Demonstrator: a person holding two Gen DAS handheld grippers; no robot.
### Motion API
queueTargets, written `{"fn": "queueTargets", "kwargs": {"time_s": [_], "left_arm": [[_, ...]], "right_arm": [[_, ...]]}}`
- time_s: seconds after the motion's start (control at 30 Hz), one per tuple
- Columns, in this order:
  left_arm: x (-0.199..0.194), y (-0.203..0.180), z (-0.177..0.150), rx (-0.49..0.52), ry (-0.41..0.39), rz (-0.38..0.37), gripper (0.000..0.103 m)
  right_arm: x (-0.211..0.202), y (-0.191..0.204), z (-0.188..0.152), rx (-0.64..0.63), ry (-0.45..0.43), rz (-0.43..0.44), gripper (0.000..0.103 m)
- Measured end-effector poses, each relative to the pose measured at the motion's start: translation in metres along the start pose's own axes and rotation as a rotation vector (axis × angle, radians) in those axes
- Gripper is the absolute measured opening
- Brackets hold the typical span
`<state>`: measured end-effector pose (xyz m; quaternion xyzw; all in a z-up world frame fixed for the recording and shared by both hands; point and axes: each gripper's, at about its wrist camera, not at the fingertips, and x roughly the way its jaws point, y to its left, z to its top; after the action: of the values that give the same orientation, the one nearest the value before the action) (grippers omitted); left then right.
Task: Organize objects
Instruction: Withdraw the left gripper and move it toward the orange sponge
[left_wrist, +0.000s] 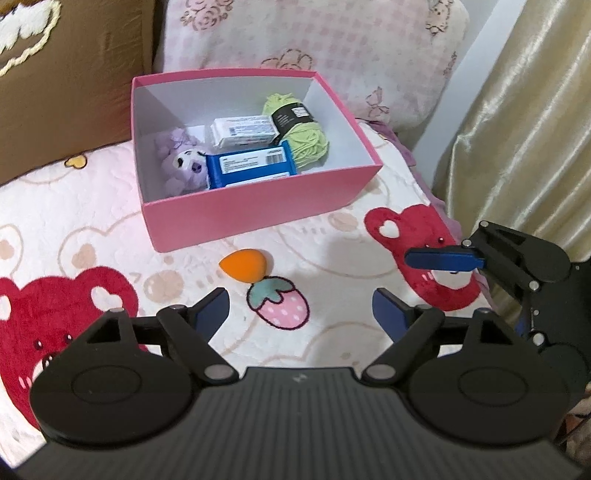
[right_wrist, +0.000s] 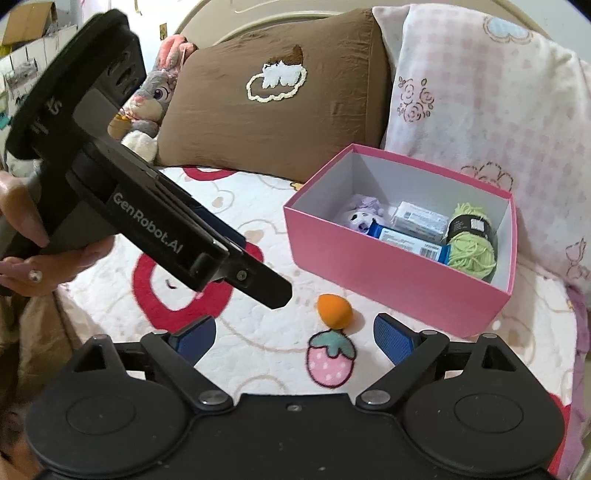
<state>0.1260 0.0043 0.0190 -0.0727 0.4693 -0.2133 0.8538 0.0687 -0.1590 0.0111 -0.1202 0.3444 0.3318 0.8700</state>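
Observation:
An orange egg-shaped sponge (left_wrist: 243, 266) lies on the bed blanket just in front of the pink box (left_wrist: 258, 210); it also shows in the right wrist view (right_wrist: 333, 311). The pink box (right_wrist: 388, 280) holds a purple plush (left_wrist: 183, 162), a blue packet (left_wrist: 251, 166), a white packet (left_wrist: 243, 130) and green yarn (left_wrist: 306, 134). My left gripper (left_wrist: 300, 308) is open and empty, a short way in front of the sponge. My right gripper (right_wrist: 294, 338) is open and empty, just short of the sponge. The left gripper's body (right_wrist: 147, 206) shows at the left of the right wrist view.
The blanket (left_wrist: 74, 229) is white with red bears and a pink strawberry print (left_wrist: 282, 304). A brown pillow (right_wrist: 273, 96) and a pink checked pillow (right_wrist: 480, 96) stand behind the box. A grey rabbit plush (right_wrist: 151, 99) sits at the back left. A curtain (left_wrist: 524, 129) hangs on the right.

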Motion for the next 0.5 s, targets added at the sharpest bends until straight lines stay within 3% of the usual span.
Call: {"fn": "queueTargets", "kwargs": {"time_s": [0.27, 0.37, 0.5], "left_arm": [[0.020, 0.009, -0.013, 0.031, 0.002, 0.024, 0.084], [0.025, 0.015, -0.018, 0.036, -0.013, 0.038, 0.084], [0.037, 0.024, -0.024, 0.036, -0.012, 0.060, 0.084]], "right_arm": [[0.029, 0.010, -0.025, -0.125, -0.028, -0.110, 0.095], [0.038, 0.009, -0.028, -0.131, -0.020, -0.096, 0.095], [0.047, 0.002, -0.029, -0.141, -0.038, -0.015, 0.095]]}}
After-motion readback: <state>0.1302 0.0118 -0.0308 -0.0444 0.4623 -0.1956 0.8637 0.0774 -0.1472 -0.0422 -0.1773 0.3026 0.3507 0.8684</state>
